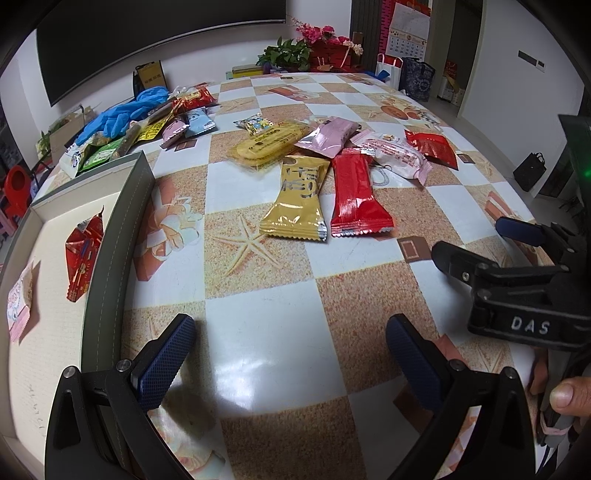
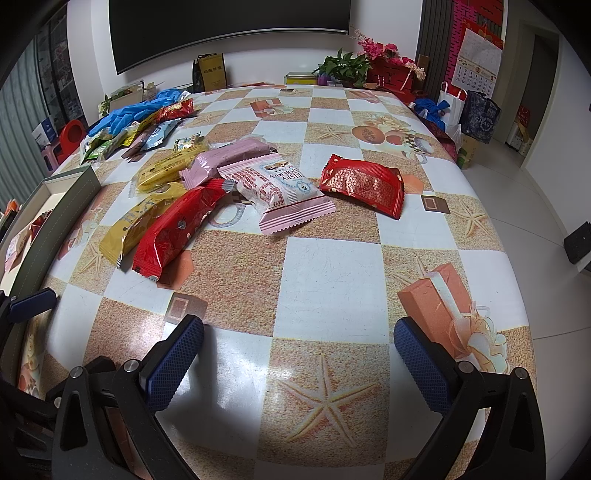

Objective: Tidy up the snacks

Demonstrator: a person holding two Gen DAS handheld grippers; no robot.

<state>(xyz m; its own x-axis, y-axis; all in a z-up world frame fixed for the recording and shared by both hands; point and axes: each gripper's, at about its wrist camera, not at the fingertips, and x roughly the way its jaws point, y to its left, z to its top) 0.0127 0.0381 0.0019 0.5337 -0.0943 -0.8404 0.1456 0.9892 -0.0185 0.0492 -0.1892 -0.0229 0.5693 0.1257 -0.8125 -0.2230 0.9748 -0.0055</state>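
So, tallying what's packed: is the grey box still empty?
No. The grey box already holds a red packet and a pink packet on its white floor.

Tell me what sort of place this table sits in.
Probably a living or dining room in a home. A checkered tablecloth printed with starfish covers the table, a big dark screen hangs on the wall, and a wall calendar and flowers stand at the far end.
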